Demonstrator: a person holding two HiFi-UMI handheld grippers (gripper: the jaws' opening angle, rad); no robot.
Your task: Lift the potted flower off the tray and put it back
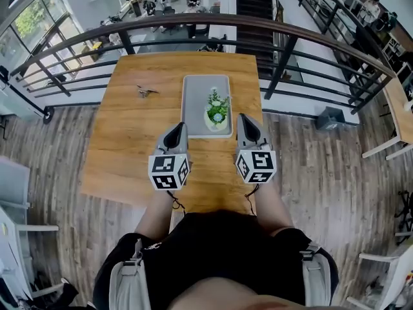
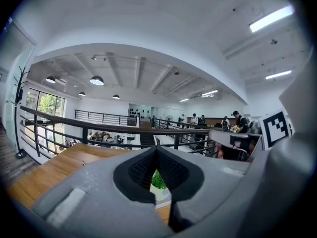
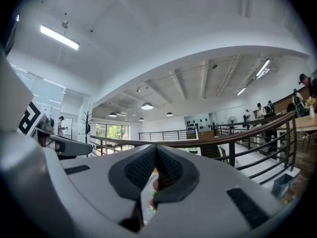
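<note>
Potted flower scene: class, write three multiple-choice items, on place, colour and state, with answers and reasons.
1. Where does the potted flower stand?
A. On the bare tabletop
B. On the tray
C. On the floor
2. What colour is the tray?
A. Grey
B. Red
C. Green
3. How is the right gripper?
A. Wide open
B. Clamped on the potted flower
C. Shut, empty
Answers: 1 B, it sits inside the tray's rim; 2 A, it is plainly grey; 3 C, its jaws meet with nothing between them.
</note>
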